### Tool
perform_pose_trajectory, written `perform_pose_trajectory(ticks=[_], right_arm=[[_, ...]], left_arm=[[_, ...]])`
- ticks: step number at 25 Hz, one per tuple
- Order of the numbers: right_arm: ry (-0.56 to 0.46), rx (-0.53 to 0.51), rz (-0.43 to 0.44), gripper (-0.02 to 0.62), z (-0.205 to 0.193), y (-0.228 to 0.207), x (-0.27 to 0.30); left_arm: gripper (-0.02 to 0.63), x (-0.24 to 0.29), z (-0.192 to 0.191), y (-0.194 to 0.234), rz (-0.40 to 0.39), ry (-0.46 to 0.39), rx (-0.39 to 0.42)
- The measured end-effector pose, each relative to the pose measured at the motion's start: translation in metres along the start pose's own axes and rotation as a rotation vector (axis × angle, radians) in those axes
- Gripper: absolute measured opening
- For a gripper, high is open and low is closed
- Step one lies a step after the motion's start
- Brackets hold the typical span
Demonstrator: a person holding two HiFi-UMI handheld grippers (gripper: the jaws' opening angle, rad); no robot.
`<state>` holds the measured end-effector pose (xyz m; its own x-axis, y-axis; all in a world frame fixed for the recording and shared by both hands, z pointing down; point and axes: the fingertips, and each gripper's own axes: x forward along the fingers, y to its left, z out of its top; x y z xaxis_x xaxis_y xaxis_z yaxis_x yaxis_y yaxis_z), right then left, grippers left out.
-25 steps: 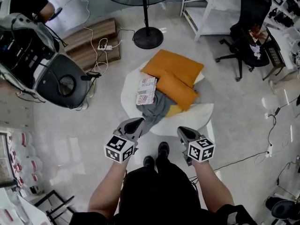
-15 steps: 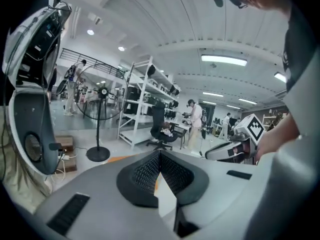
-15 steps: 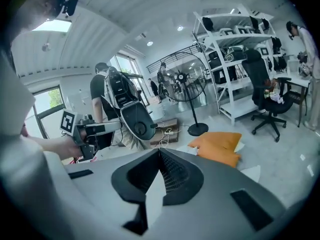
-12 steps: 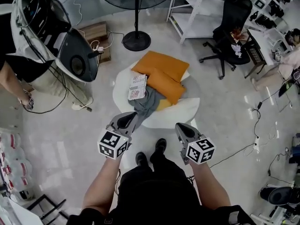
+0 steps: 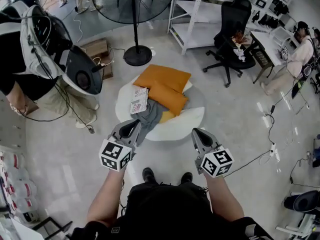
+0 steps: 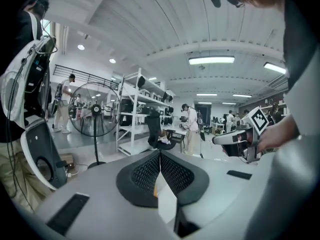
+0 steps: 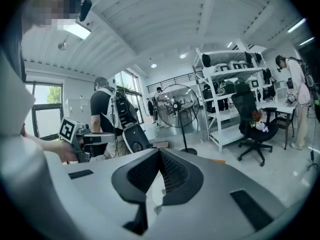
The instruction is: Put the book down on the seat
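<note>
Evidently the job looks done: the book (image 5: pixel 139 100) lies flat on the white seat (image 5: pixel 186 126), just beside the orange cushions (image 5: pixel 165 84) and a grey cloth (image 5: pixel 150 118). The left gripper (image 5: pixel 134 128) and right gripper (image 5: pixel 198 136) hang apart from it, jaws pressed together on nothing, since nothing needs holding.

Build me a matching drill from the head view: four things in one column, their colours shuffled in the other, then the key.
Things:
1. cushions
2. cloth
3. office chair
4. seat

Colours:
A. white
B. black
C. orange
D. grey

Pairs: 1-C, 2-D, 3-B, 4-A
</note>
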<state>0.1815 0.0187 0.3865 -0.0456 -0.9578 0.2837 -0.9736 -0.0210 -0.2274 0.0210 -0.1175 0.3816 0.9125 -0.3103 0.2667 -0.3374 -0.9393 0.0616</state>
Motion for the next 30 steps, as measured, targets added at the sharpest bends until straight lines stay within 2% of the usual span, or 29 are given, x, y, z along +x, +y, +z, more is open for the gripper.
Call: perform_pose_trajectory(ticks=[9, 14, 18, 22, 25, 30], right_arm=[[-0.102, -0.035, 0.035, 0.017, 0.027, -0.066, -0.114], [-0.131, -0.026, 0.08, 0.015, 0.038, -0.11, -0.145], [-0.134, -0.059, 0.111, 0.014, 0.046, -0.125, -0.152], [-0.161, -0.076, 0.081, 0.014, 0.054, -0.127, -0.163], [-0.176, -0.073, 0.071, 0.014, 0.062, -0.125, -0.168], [-0.176, -0.079, 0.084, 0.014, 0.071, -0.109, -0.165]], left_arm=[[0.004, 0.033, 0.044, -0.115, 0.02, -0.089, 0.0], [0.003, 0.065, 0.058, -0.171, 0.034, -0.042, 0.08], [0.003, 0.075, 0.073, -0.19, 0.026, -0.069, 0.066], [0.002, 0.07, 0.081, -0.197, -0.005, -0.087, 0.083], [0.002, 0.067, 0.094, -0.196, -0.021, -0.1, 0.103], [0.003, 0.059, 0.105, -0.185, 0.0, -0.105, 0.119]])
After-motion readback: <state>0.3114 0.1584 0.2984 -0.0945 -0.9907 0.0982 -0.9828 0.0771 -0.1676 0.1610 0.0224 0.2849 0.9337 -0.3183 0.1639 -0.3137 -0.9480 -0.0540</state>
